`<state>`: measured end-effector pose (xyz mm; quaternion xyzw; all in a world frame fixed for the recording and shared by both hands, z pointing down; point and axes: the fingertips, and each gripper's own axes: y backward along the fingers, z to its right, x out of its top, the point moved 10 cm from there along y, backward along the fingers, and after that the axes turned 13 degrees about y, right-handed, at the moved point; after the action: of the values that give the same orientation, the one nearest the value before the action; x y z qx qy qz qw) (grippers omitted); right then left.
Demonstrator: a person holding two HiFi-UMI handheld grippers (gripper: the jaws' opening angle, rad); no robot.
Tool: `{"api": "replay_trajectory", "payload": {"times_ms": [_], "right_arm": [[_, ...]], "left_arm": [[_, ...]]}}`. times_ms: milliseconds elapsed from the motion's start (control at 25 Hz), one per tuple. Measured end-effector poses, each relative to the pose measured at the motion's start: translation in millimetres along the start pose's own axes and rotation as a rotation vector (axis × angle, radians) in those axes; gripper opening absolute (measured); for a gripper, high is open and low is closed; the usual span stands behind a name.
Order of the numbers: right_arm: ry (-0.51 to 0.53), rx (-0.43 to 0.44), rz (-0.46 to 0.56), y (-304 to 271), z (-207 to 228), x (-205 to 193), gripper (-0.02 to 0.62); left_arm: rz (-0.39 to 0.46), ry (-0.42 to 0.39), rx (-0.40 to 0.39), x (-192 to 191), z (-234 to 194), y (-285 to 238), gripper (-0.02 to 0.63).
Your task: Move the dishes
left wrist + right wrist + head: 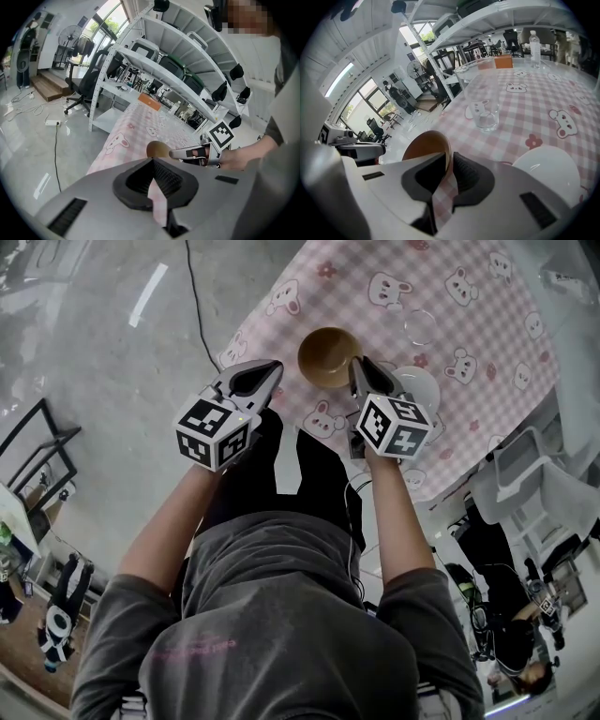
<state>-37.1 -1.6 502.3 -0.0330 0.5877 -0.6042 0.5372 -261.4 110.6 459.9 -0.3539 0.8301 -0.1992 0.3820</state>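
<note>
Checked tablecloth (487, 343); right gripper (450, 159) clamps bowl (424, 145) rim; head view unclear

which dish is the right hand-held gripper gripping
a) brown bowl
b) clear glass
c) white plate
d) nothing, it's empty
a: in the right gripper view, the right hand-held gripper has its jaws closed on the rim of the brown bowl, one jaw inside the bowl and one outside.
</note>
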Motion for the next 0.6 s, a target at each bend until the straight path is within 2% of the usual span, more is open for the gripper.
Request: {"api": "replay_trajectory", "payload": {"times_ms": [600], "right_arm": [[-0.008, -0.016, 0.013, -1.7, -3.7, -1.6, 0.021]], "left_arm": [[-0.02, -0.022, -0.019, 6.2, -0.3, -3.7, 0.002]]}}
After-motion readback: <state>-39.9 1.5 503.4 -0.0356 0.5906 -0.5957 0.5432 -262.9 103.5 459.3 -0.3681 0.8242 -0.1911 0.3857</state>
